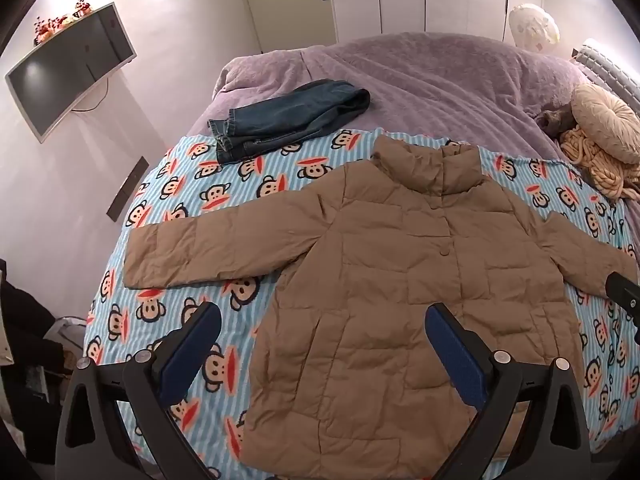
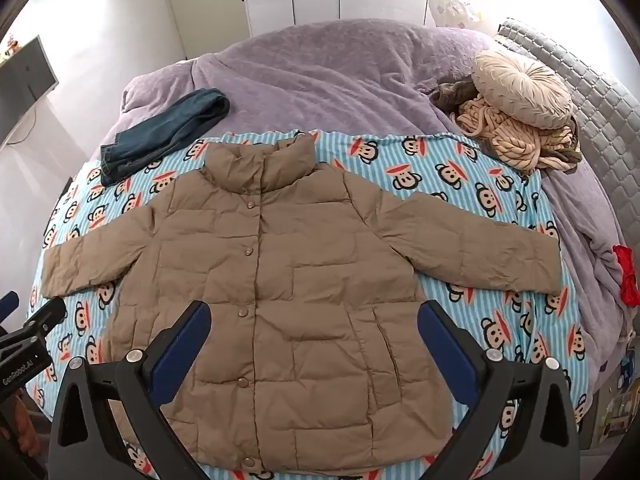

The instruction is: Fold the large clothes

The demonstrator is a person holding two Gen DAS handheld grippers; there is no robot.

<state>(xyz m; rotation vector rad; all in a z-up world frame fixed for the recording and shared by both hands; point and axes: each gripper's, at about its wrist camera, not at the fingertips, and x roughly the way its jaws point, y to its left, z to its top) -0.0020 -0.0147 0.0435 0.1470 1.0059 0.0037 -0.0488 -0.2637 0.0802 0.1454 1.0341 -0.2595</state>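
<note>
jacket (image 2: 280, 292) lies face up and spread flat on the monkey blanket (image 2: 472, 184) over the bed (image 2: 320, 68), collar toward the far side, snaps done up, both sleeves stretched out to the sides. we hold the left gripper (image 1: 324, 340) above the near left edge of the jacket's body, and the right gripper (image 2: 314, 338) above its lower front; both point steeply down. jaws on both stand as wide as they go, with nothing between them and nothing touched. no fold has been made yet, so we judge the step in hand to be the first one: bringing a sleeve across the chest. to do it well, we should take each sleeve (image 1: 176, 256) near the cuff, pinching only that layer, not the blanket beneath, and lay it straight across so the body keeps a clean rectangle. the padding is puffy and will likely spring back, so we should press each fold down before letting go. the other sleeve (image 2: 480, 252) reaches close to the blanket's right edge, so we should lift it instead of dragging it, or the blanket may bunch. the jeans (image 1: 280, 124) sit well apart beyond the collar and should not get in the way.
</note>
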